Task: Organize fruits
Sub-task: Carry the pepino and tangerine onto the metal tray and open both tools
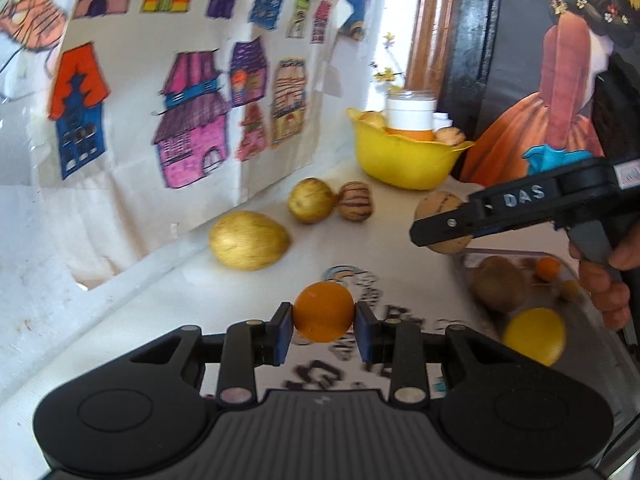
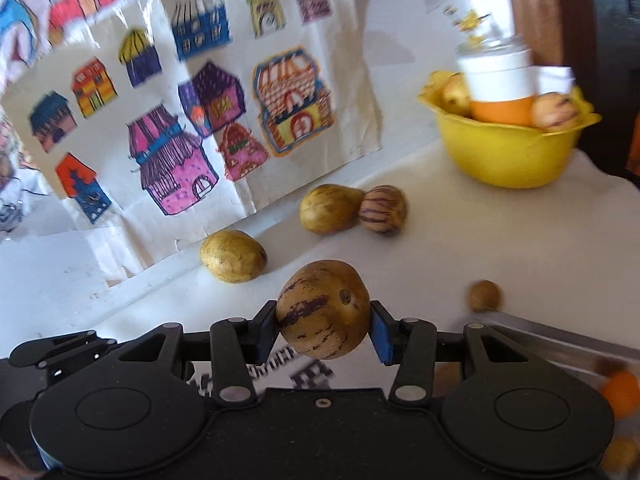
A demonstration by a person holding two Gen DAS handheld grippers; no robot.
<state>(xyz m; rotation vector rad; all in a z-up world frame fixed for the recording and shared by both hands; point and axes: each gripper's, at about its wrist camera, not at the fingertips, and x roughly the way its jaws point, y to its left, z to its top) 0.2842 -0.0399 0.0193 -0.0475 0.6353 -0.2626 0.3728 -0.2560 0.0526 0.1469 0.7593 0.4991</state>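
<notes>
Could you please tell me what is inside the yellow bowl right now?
In the yellow bowl: a white-and-orange container and two pale fruits. Anything beneath them is hidden.

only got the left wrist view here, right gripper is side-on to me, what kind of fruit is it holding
Observer: The right gripper is shut on a tan fruit with purple streaks, clamped at both sides.
Operator: anything loose on the table i cant see
Observer: Yes, a small brown round fruit lies alone on the white tabletop, just beyond the metal tray's rim.
Operator: whats in the yellow bowl
Observer: The yellow bowl holds pale fruits either side of a white and orange container.
</notes>
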